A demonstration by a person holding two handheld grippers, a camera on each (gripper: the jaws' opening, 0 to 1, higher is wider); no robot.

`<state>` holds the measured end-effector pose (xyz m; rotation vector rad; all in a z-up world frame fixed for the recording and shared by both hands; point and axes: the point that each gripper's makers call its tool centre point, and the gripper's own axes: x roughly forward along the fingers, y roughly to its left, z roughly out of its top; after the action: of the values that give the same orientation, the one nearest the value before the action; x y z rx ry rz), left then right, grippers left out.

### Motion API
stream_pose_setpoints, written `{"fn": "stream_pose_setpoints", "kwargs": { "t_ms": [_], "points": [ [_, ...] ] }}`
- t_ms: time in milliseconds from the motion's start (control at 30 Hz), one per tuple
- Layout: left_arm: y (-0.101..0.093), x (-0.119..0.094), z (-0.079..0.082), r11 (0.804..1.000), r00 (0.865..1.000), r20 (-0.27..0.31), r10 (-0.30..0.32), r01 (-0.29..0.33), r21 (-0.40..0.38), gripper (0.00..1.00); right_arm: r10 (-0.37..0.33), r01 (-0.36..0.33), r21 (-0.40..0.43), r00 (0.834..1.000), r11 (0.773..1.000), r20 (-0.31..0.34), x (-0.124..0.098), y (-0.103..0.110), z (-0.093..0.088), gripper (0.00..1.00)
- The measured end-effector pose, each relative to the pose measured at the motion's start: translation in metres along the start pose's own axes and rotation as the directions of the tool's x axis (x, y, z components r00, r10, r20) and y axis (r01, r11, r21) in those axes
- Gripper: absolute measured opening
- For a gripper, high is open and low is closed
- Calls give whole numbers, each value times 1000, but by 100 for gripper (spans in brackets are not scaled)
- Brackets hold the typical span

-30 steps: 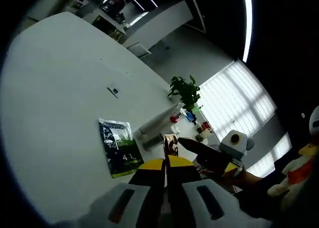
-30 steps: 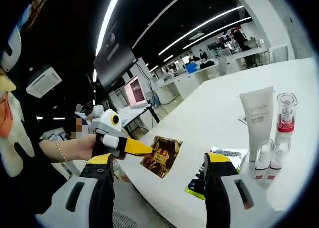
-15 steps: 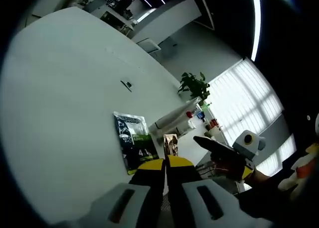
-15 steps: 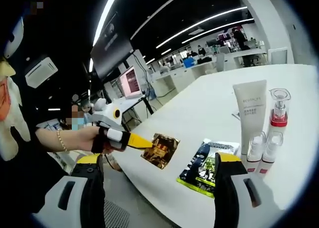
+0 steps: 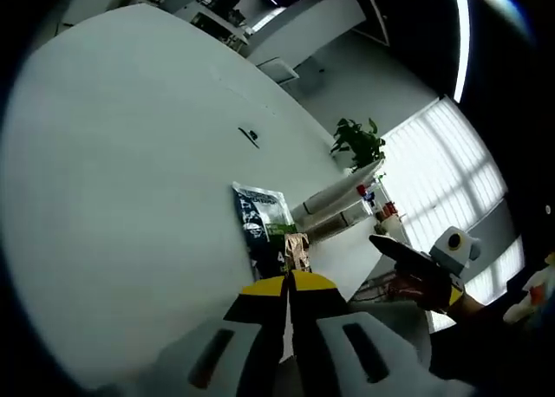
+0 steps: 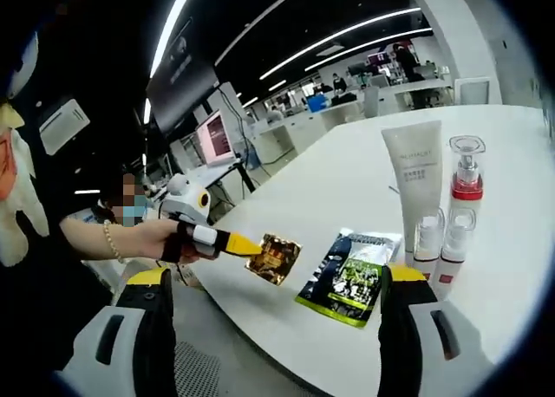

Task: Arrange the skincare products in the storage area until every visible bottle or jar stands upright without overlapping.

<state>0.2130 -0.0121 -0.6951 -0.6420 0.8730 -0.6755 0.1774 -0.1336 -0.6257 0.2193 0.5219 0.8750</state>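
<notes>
My left gripper (image 5: 289, 280) is shut on a small gold sachet (image 5: 297, 251), held over the white table's near edge; the right gripper view shows that gripper (image 6: 227, 241) in a person's hand, with the gold sachet (image 6: 273, 258) at its tip. A dark green sachet (image 6: 351, 276) lies flat beside it. Behind stand a white tube (image 6: 414, 189), a clear pump bottle with a red collar (image 6: 466, 176) and two small bottles (image 6: 427, 241), all upright. My right gripper (image 6: 279, 276) stands wide open and holds nothing, short of the table; it also shows in the left gripper view (image 5: 390, 248).
The white table (image 5: 130, 172) stretches wide and bare beyond the green sachet (image 5: 260, 224), with one small dark object (image 5: 250, 135) on it. A potted plant (image 5: 360, 141) stands at its far end by bright blinds. Desks and monitors (image 6: 217, 141) lie behind the person's hand (image 6: 143, 239).
Both cameras have shifted. The right gripper's jaws stand a little wider apart and the products sit further left in its view. The left gripper still holds the gold sachet.
</notes>
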Motion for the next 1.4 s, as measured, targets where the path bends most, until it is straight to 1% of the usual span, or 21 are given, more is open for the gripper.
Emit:
{"fn": "stream_pose_setpoints", "kwargs": {
  "t_ms": [100, 300, 567, 667, 733, 800, 967, 1200, 1400],
  "points": [
    [6, 2, -1, 1000, 1000, -4, 10, -10, -3, 0, -12, 12, 5, 1000, 1000, -4, -2, -3, -3, 100],
    [22, 8, -6, 999, 999, -30, 44, -45, -10, 0, -29, 30, 13, 999, 999, -17, -4, -7, -9, 100],
    [33, 12, -9, 995, 993, -59, 98, -99, -8, 0, -50, 50, 33, 999, 998, -18, -7, -13, -14, 100],
    [48, 17, -10, 992, 989, -82, 123, -124, -7, 0, -58, 59, 40, 998, 997, -22, -8, -15, -16, 100],
    [55, 20, -12, 989, 985, -93, 143, -144, -7, 0, -61, 61, 43, 998, 997, -13, -8, -15, -13, 100],
    [60, 22, -13, 988, 984, -98, 150, -152, -10, 0, -62, 62, 43, 998, 997, -13, -8, -16, -13, 100],
    [59, 22, -14, 988, 983, -106, 153, -154, -6, 0, -65, 66, 48, 998, 997, -12, -9, -17, -13, 100],
    [67, 23, -14, 985, 980, -106, 170, -171, -2, 0, -57, 58, 51, 998, 997, -19, -8, -17, -15, 100],
    [76, 27, -6, 982, 978, -94, 187, -189, -17, 0, -60, 61, 58, 998, 996, -16, -8, -18, -15, 100]
  ]
}}
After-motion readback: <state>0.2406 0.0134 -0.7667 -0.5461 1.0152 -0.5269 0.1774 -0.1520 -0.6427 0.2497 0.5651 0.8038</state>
